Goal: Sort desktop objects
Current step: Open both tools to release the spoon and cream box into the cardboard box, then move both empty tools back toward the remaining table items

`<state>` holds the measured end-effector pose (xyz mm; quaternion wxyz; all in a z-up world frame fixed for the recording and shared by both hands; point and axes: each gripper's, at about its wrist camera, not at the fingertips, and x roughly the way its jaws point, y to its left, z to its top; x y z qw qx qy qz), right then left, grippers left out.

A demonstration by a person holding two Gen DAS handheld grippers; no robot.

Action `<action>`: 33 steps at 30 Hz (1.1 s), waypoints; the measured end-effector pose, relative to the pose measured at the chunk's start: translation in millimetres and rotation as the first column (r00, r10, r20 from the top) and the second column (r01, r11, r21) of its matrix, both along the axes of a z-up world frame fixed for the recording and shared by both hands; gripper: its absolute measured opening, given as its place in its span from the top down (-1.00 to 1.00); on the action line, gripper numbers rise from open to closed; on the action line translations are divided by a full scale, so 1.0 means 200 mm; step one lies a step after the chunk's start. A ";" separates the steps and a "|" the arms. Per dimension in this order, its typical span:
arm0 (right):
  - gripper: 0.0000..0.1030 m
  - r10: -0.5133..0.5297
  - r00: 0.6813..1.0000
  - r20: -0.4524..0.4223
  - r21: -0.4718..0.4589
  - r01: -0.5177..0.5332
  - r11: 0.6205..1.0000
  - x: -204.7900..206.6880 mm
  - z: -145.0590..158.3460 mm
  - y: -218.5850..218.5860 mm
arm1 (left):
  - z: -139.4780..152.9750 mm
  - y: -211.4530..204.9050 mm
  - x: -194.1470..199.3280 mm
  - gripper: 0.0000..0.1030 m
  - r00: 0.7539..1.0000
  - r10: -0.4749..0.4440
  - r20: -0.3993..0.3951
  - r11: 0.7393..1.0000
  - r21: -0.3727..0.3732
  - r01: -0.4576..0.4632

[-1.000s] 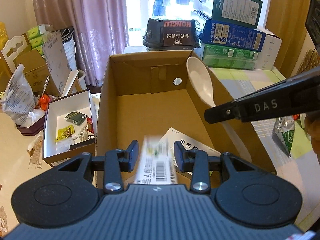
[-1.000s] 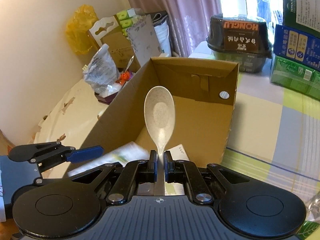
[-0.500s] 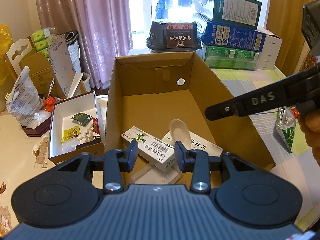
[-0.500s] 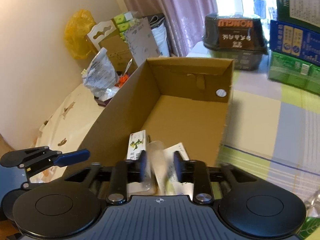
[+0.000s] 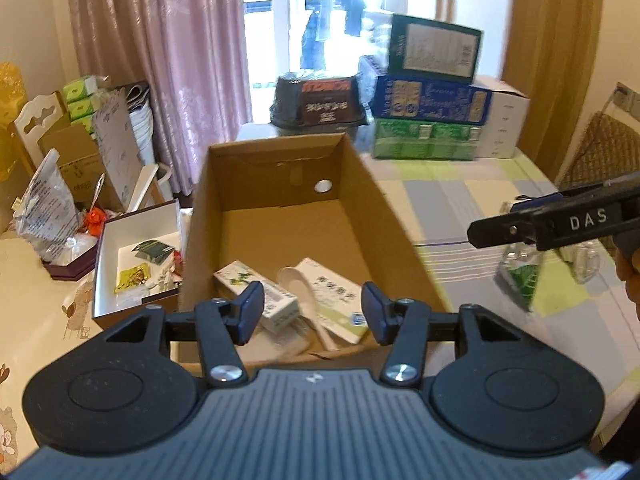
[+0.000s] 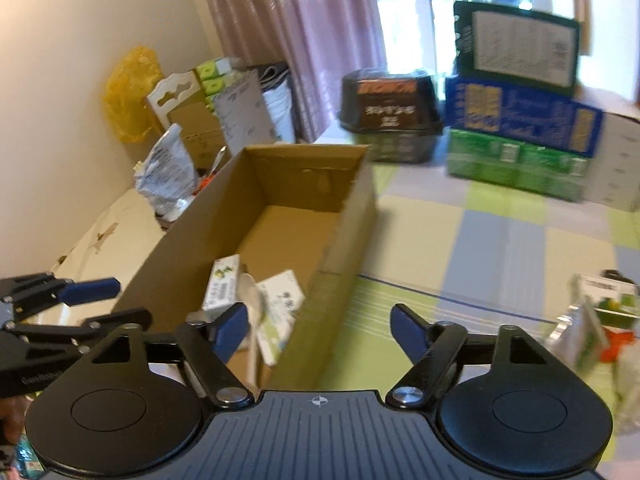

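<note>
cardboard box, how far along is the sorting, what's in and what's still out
Done: the cardboard box holds a white spoon lying between two medicine packs at its near end.
In hand: nothing; the left gripper and right gripper are both open and empty.
Left: shiny packets lie on the checked cloth to the box's right, nearest the right gripper.

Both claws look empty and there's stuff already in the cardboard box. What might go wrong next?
1. The spoon and two packets lie piled at the box's near end; further drops there may stack up or slide rather than lie flat.
2. The bags beside the right gripper look soft and crinkly, so its open jaws might slip off them.
3. The left gripper hangs close over the box's near wall and might knock it.
</note>
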<state>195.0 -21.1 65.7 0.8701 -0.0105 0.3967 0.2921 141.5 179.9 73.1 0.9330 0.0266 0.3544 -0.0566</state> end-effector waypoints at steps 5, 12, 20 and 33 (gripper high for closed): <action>-0.72 -0.028 1.000 0.008 -0.027 0.028 0.999 -0.11 0.03 -0.18 | 0.05 -0.16 -0.08 -0.13 0.999 -0.053 0.014 0.999 -0.003 0.053; -0.92 -0.087 0.996 0.017 -0.057 0.088 0.995 -0.23 0.02 -0.45 | 0.07 -0.40 -0.16 -0.58 0.991 -0.127 0.039 0.991 -0.032 0.128; -0.96 -0.188 0.982 0.018 -0.095 0.189 0.977 -0.36 -0.08 -0.83 | 0.02 -0.64 -0.23 -0.97 0.979 -0.204 0.024 0.979 -0.024 0.204; -0.96 -0.411 0.909 -0.069 -0.059 0.408 0.911 -0.52 -0.20 -1.44 | -0.16 -0.95 -0.22 -0.97 0.933 -0.354 -0.062 0.934 0.033 0.356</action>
